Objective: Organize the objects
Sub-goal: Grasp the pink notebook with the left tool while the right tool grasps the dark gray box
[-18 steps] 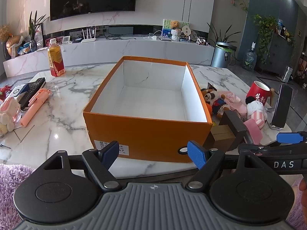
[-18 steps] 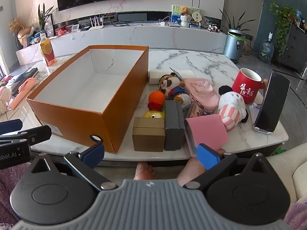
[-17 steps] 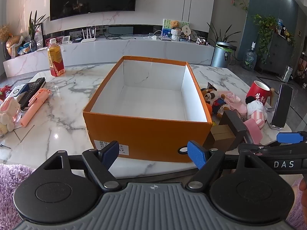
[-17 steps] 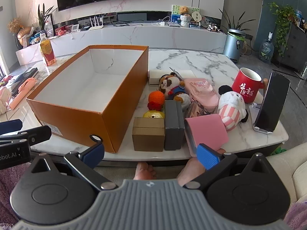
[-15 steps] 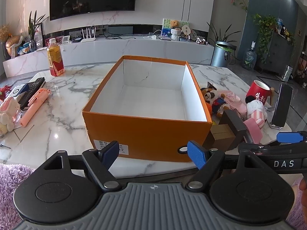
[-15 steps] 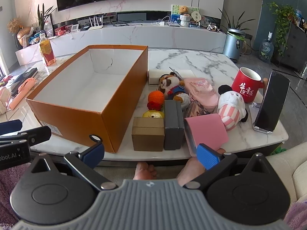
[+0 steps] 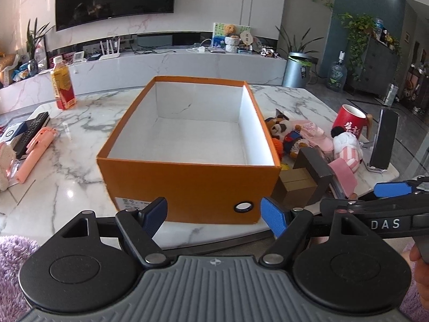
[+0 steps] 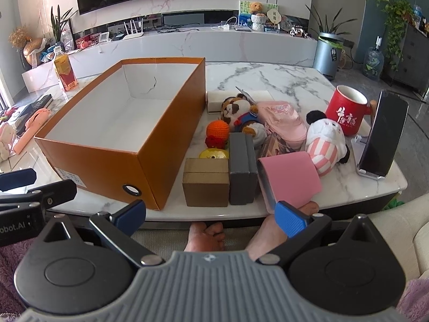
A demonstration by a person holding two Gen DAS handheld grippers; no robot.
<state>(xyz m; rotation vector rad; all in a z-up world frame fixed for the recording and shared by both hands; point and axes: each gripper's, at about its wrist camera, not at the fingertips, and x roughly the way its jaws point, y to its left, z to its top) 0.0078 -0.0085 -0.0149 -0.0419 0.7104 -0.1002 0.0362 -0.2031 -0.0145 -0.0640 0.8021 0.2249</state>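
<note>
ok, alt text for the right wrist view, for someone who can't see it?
An empty orange box with a white inside sits on a marble table, beside a cluster of plush toys, small boxes, a pink pouch, a red mug and a propped phone. The right gripper is open and empty at the near edge.

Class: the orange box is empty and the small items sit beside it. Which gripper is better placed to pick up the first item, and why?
Probably the right gripper. It is open and faces the brown box and grey box at the table's near edge. The left gripper, also open, faces the orange box, with the items off to its side.
</note>
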